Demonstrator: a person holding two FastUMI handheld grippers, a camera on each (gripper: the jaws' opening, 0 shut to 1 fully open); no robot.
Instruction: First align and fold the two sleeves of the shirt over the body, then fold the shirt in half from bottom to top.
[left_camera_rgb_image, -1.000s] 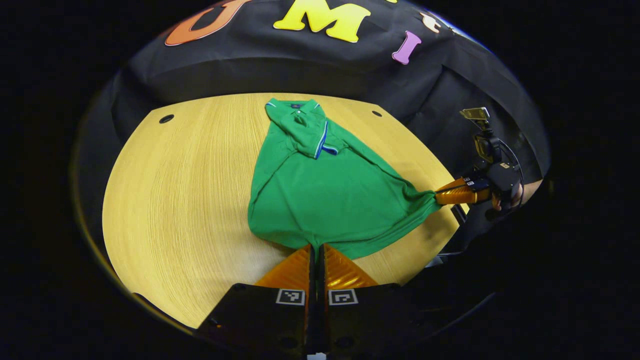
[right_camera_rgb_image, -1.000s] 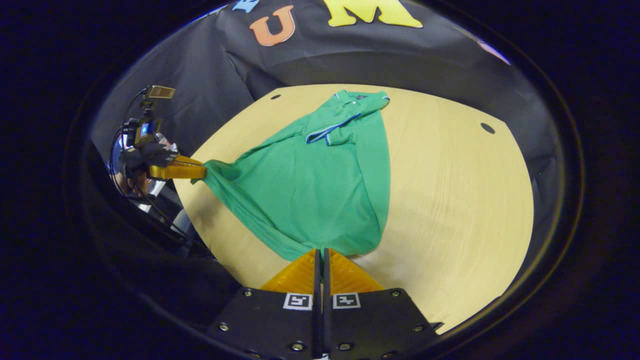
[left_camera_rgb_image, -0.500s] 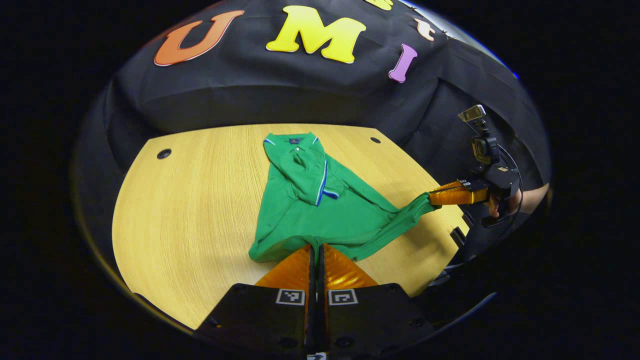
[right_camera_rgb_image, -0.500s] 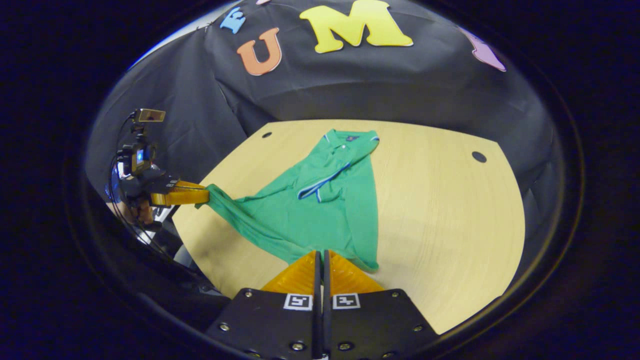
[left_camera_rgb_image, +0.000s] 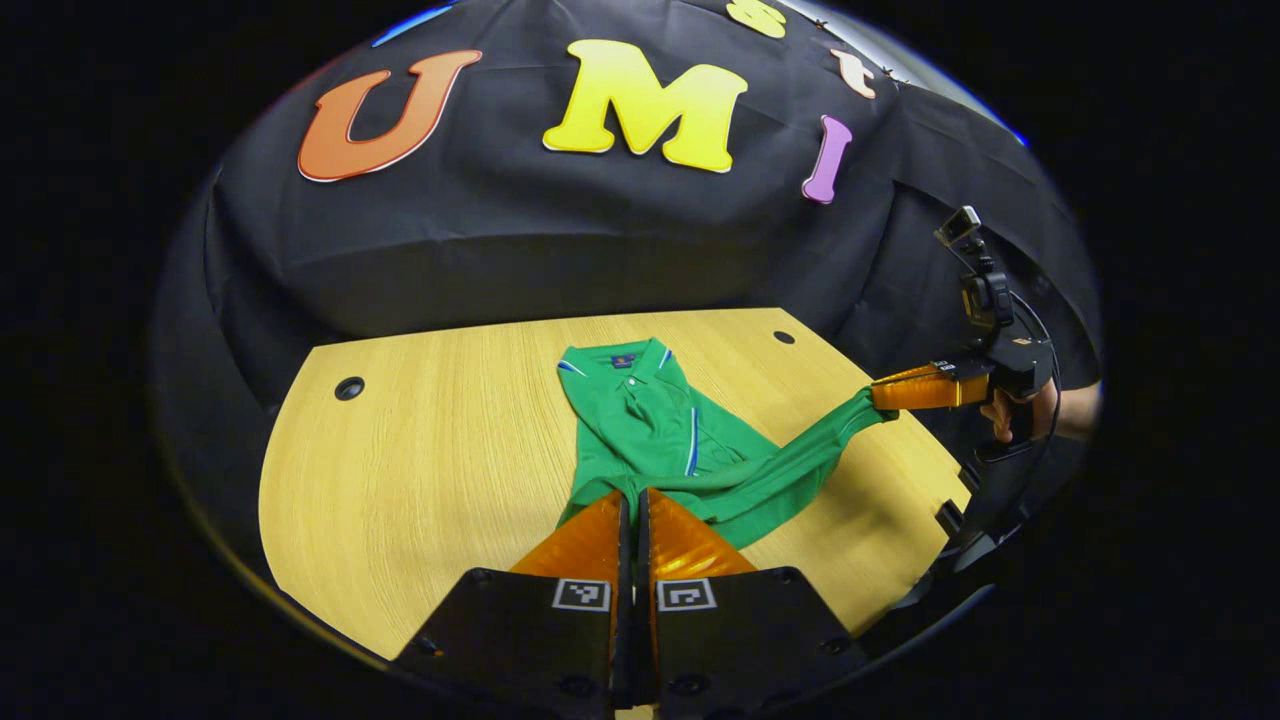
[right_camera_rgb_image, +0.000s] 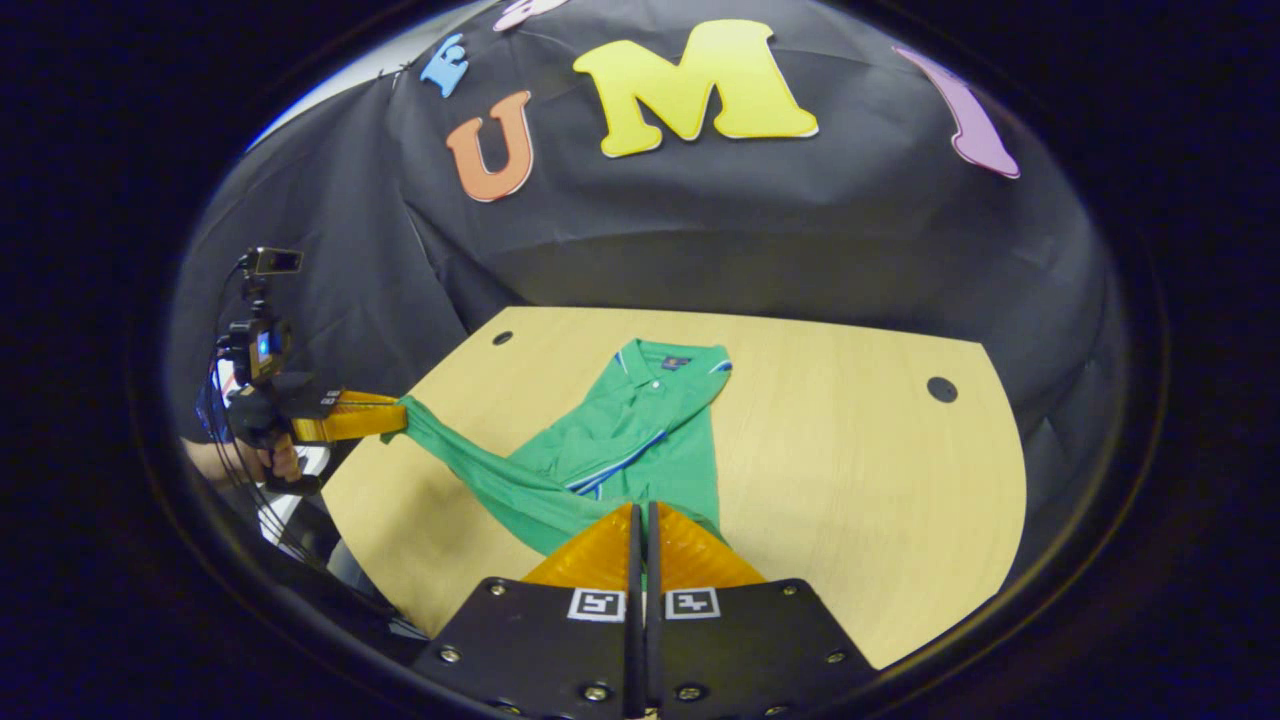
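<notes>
Shirt (left_camera_rgb_image: 655, 425): 1 | table (left_camera_rgb_image: 440, 440): 1 | tongs: 2, left (left_camera_rgb_image: 632, 492), right (right_camera_rgb_image: 640, 505), both clamped on hem

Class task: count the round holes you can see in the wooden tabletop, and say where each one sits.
2. One hole sits near the table's far left corner, the other hole near the far right corner, either side of the green shirt. The shirt may hide more.

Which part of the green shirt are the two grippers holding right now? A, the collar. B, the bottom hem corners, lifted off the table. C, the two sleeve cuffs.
B: the left gripper and right gripper each pinch a hem corner of the shirt, while its collar lies on the table.
</notes>
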